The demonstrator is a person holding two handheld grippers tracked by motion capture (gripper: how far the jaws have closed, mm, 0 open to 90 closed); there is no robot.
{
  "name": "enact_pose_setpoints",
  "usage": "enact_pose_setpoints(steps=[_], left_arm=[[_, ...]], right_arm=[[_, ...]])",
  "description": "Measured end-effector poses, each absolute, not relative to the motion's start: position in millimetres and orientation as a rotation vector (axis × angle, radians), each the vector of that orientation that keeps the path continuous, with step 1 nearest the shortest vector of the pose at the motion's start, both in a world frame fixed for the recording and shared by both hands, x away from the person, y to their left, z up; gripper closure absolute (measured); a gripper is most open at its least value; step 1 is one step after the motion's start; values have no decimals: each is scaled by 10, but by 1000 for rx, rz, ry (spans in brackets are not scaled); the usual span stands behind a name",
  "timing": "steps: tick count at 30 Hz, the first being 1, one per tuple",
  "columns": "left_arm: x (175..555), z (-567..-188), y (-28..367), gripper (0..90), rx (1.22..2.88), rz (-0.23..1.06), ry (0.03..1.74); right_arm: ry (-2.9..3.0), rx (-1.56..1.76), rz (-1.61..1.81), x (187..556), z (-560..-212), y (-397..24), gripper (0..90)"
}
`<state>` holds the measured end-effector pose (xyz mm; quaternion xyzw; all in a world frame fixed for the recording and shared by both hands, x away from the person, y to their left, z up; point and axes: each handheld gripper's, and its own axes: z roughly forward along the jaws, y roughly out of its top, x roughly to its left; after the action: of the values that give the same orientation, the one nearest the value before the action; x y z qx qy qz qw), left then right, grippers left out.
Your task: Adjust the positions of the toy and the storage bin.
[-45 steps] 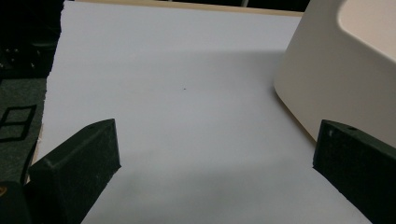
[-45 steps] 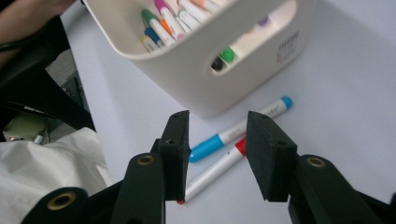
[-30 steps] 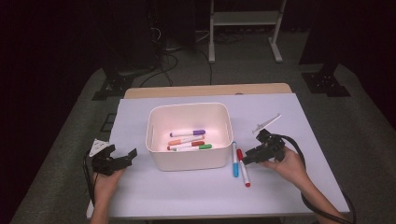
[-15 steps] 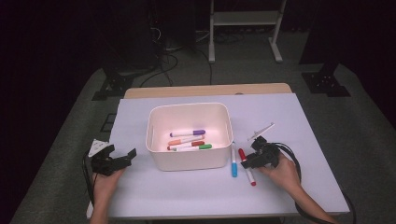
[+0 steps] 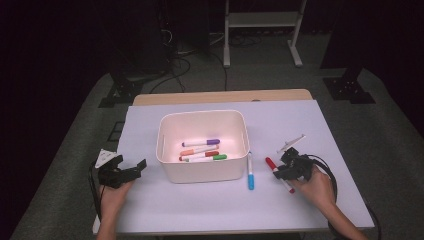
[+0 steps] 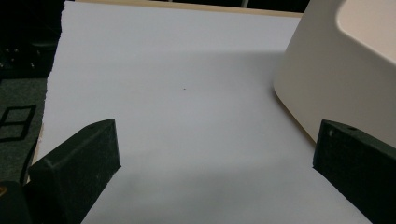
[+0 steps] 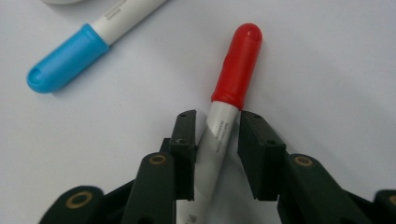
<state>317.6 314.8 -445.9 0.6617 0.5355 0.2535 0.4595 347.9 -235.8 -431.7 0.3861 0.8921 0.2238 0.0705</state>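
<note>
We have the right gripper (image 7: 215, 140) down over the red-capped marker (image 7: 231, 88), jaws astride its white barrel just below the cap, and they have just been closing with the barrel between them. In the right gripper view the left pad sits against the barrel while a thin gap seems to remain on the other side, so we judge the grip not yet made — open, though nearly shut. To do this well we finish the squeeze with the barrel centred in the pads, not near their tips, and keep the jaws square across it so the round body does not roll out. We lift only once both pads press.

The marker lies flat on the white table (image 5: 350, 135), to the right of the cream bin (image 5: 202, 172) and apart from it, its cap pointing away from the gripper. The blue-capped marker (image 5: 250, 172) lies between it and the bin, close but not touching either. Our left gripper (image 5: 122, 172) hovers wide open left of the bin — holding nothing.
</note>
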Motion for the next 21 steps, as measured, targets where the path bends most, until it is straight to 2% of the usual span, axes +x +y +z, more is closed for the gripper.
enact_pose_setpoints(steps=[3,21], left_arm=[[3175,-4459,3144,0,1629,623,1319],[3185,-4463,3131,0,1639,626,1318]], right_arm=[[2680,1158,681,3491,-4325,-2390,747],[2871,1352,1003,3651,-4218,-2959,757]])
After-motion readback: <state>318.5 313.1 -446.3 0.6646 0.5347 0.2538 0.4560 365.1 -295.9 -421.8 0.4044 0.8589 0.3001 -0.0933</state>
